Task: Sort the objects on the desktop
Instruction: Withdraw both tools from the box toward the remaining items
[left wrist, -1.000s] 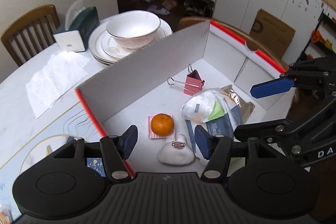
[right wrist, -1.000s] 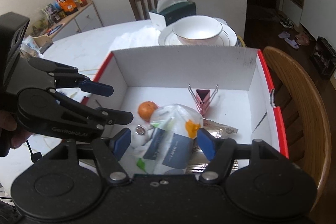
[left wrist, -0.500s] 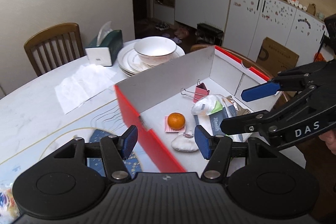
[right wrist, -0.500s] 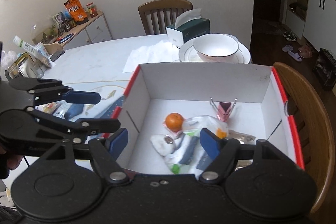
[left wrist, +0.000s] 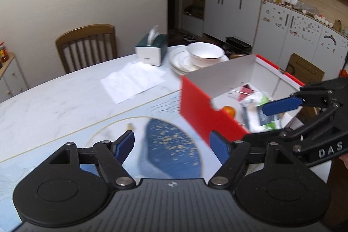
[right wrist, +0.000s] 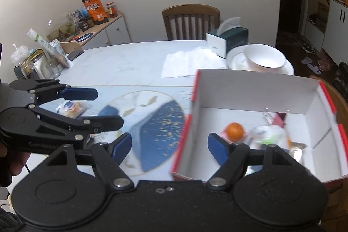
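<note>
Left gripper [left wrist: 171, 144], right gripper [right wrist: 169, 145] apart, empty; snack packet [right wrist: 71, 109] left frame, fragile; box [right wrist: 256, 88] bump risk.

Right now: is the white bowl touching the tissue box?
Apart. In the left wrist view, a strip of table shows between the tissue box and the stacked plates carrying the white bowl. The right wrist view overlaps them, so it does not settle it.
</note>
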The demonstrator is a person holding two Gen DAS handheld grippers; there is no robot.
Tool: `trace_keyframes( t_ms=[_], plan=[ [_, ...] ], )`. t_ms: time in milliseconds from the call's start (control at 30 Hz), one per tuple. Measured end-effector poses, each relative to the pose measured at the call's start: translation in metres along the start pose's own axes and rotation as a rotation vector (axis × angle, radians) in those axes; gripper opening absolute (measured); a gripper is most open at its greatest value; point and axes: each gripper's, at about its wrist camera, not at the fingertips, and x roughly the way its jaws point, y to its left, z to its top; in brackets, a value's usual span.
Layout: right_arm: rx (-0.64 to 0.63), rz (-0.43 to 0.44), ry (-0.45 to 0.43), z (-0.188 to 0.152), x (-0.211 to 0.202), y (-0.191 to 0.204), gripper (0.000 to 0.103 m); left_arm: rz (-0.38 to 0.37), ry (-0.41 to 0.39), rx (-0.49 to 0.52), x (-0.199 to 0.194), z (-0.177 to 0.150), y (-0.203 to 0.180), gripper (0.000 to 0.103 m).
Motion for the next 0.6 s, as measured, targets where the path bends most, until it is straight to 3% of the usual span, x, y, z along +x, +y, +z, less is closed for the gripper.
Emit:
trace_keyframes(
  t_ms=[500,600],
  plan=[
    [-0.032,0.025,0.011,-0.002,0.045,0.103,0.078,0.061,-0.01,-0.089,-0.031,-0.038,0.103,0.077],
    [-0.042,0.025,0.016,0.0,0.054,0.12,0.078,0.055,-0.001,-0.11,-0.032,-0.044,0.121,0.085]
  ],
)
